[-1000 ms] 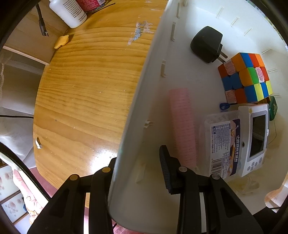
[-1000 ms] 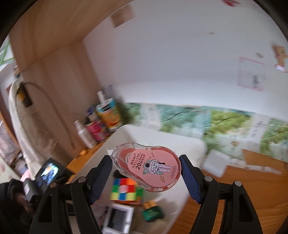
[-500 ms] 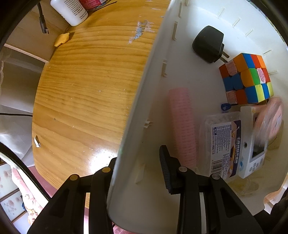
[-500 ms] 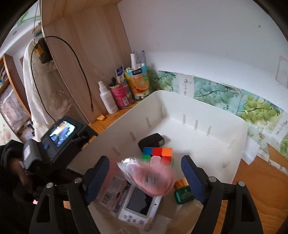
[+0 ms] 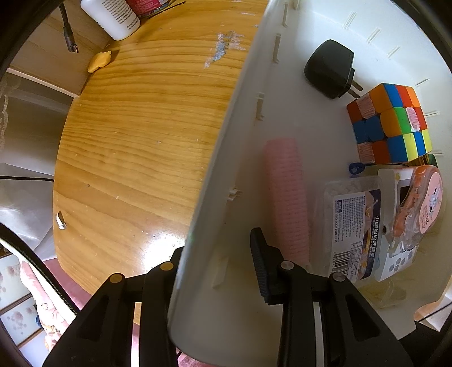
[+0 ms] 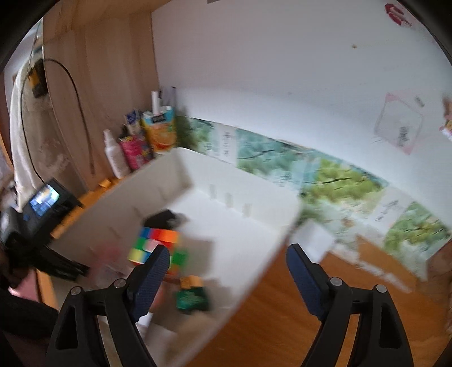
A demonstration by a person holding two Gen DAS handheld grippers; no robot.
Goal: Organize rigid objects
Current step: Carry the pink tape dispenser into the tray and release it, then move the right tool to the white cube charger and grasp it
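A white plastic bin (image 5: 226, 141) stands on the wooden table. My left gripper (image 5: 214, 245) points straight down and is shut on the bin's near wall, one finger inside and one outside. Inside the bin lie a black charger (image 5: 329, 67), a colour cube (image 5: 389, 124), a pink roller (image 5: 286, 197), a labelled clear box (image 5: 353, 225) and a white handheld device (image 5: 395, 259). A pink correction tape (image 5: 421, 209) rests on that device. My right gripper (image 6: 227, 254) hovers over the bin's (image 6: 245, 203) right rim, its jaws opening with nothing between them. That view is blurred.
A white bottle (image 5: 113, 17) and a small yellow piece (image 5: 99, 60) sit at the table's far left edge. Bottles and cartons (image 6: 141, 141) stand behind the bin against the wall. Bare wood (image 6: 282, 310) lies right of the bin.
The correction tape left my right gripper, fell into the bin and now lies on the white device. The right jaws spread wider and swung. The left gripper kept still.
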